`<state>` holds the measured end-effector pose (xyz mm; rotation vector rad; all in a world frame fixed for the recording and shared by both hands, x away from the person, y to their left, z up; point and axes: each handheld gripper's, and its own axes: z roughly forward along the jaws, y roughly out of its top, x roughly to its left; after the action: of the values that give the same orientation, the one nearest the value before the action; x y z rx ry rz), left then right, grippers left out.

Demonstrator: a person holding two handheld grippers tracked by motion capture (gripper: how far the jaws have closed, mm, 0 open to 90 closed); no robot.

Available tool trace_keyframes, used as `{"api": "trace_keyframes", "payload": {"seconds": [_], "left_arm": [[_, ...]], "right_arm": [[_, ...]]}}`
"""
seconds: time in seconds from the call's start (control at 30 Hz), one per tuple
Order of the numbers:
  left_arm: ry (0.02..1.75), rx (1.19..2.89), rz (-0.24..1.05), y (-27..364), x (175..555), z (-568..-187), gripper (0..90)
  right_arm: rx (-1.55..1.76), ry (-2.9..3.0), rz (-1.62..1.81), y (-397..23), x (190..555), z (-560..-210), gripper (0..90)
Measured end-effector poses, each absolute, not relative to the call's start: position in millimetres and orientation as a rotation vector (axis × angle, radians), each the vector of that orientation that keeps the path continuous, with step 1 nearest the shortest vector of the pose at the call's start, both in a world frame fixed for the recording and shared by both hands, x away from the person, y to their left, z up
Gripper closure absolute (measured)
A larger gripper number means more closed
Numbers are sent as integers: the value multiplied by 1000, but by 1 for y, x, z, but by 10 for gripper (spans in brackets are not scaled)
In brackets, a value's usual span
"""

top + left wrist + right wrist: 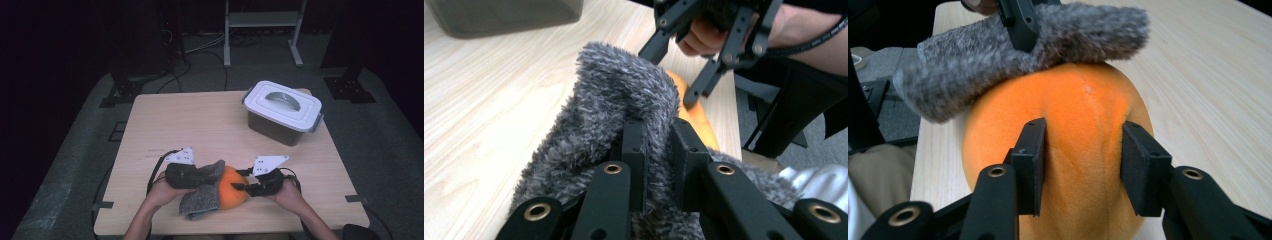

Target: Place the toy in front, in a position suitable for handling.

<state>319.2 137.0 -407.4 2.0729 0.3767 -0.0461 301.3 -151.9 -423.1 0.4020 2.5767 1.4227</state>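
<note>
Grey fleece cover (202, 192) is pinched in the left tongs (655, 150) near the table's (200, 125) front edge, apparently to peel it, while the right tongs (1083, 165) clamp the orange plush ball (1068, 150) to steady it.

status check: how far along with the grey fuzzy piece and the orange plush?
Done: both grips look set. The left gripper is shut on the grey fuzzy piece; the right gripper has its jaws pressed into the orange plush.
In hand: the grey piece lies over the plush's top at the near table edge.
Left: the lidded bin is closed and untouched, so any stowing isn't started.
</note>
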Motion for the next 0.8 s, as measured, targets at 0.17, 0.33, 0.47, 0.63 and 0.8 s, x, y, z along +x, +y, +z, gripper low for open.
{"api": "trace_keyframes", "payload": {"seconds": [0.17,0.33,0.47,0.63,0.8], "left_arm": [[417,2123,-42,150,323,-416,790],[455,2192,-2,160,327,-424,790],[457,2136,-39,159,328,-423,790],[412,2090,-64,152,325,-416,791],[377,2088,-82,145,323,-416,790]], "right_arm": [[393,2596,1394,-162,302,-424,573],[394,2583,1373,-171,301,-422,602],[397,2602,1404,-173,301,-424,589],[470,2647,1467,-175,310,-422,365],[591,2693,1534,-177,327,-428,253]]}}
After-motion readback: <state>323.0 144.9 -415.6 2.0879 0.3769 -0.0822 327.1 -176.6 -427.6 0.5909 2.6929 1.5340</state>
